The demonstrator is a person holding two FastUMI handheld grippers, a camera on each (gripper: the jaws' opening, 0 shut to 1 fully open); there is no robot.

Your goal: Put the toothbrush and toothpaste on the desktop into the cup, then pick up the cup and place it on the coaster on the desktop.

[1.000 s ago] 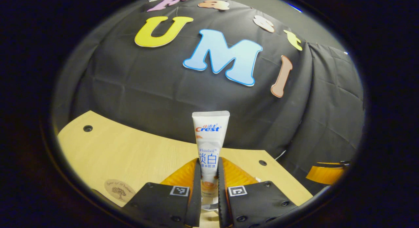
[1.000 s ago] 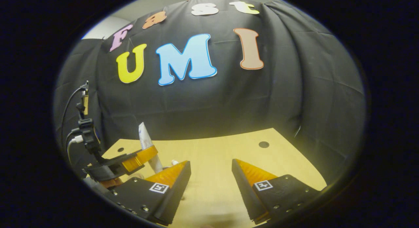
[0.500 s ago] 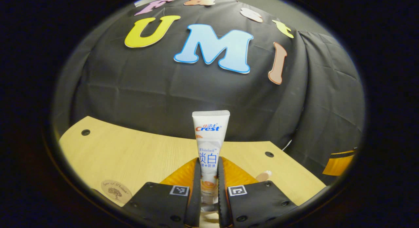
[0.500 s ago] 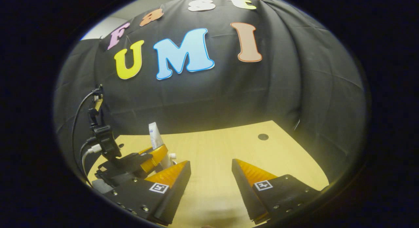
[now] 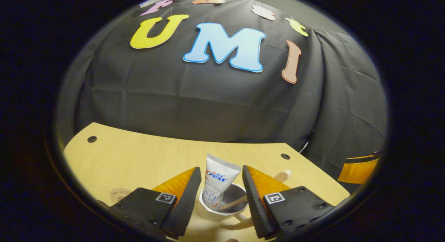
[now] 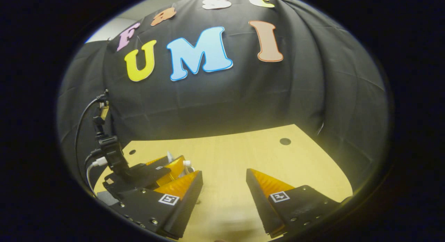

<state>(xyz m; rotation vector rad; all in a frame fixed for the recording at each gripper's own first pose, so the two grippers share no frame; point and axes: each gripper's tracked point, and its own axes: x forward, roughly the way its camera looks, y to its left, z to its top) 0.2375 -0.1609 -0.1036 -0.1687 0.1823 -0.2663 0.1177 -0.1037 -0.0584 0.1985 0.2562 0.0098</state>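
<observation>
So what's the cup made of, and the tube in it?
The cup looks like glazed ceramic: thick white rim, smooth soft shine, though it could be plastic. The toothpaste tube looks like soft glossy plastic, with a flat crimped top end.

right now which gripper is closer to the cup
Left. The left gripper hangs open right over the cup, one finger to each side of it, with the toothpaste standing in it. The right gripper is open off to the side, above bare desk.

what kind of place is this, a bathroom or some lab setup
Likely a staged recording booth, not a bathroom: a black cloth wall backs a bare wooden desktop with drilled holes, where a toothpaste tube stands in a white cup.
</observation>
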